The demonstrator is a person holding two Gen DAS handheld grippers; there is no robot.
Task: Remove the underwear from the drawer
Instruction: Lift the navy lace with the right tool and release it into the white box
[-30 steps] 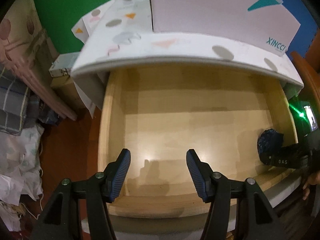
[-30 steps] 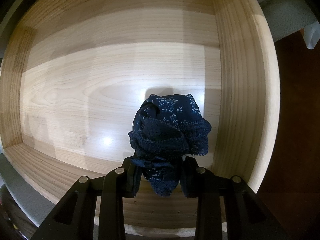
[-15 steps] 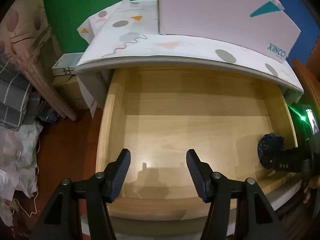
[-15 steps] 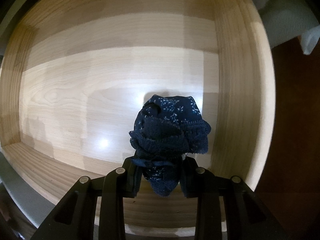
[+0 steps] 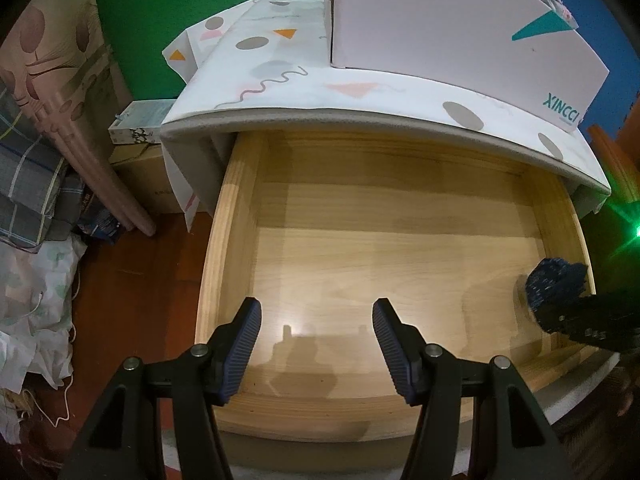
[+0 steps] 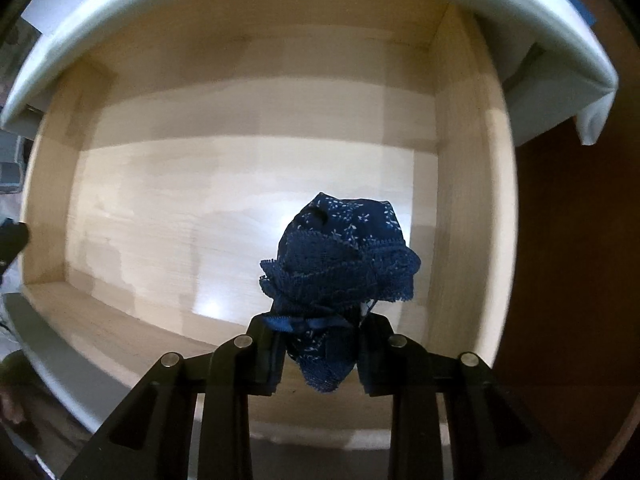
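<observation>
Right wrist view shows the right gripper clamped tight on a bunched navy underwear, its lace edge and little white flecks spilling out above the jaws, with a tail of cloth hanging below them. The bundle hangs over the pale wooden drawer, near its right-hand wall, and I judge it clear of the drawer floor, since the whole box sits small beneath it. From the left wrist view the left gripper hovers over the front of the drawer with its jaws standing apart and nothing between them; the same blue bundle shows far off at the right edge, over the corner of the drawer. Behind sits the patterned white top of the cabinet with a pale box on it. The step in hand looks like the lift-out, and to my eye it is most of the way there. Doing it well means carrying straight up until the dangling tail is above the side wall, then drawing away toward the open side, rather than dragging sideways early, where the lace could catch the wooden rim. The grip should hold firm; soft cloth slips if the jaws ease. The idle left hand is best kept where it is, out of the path.
</observation>
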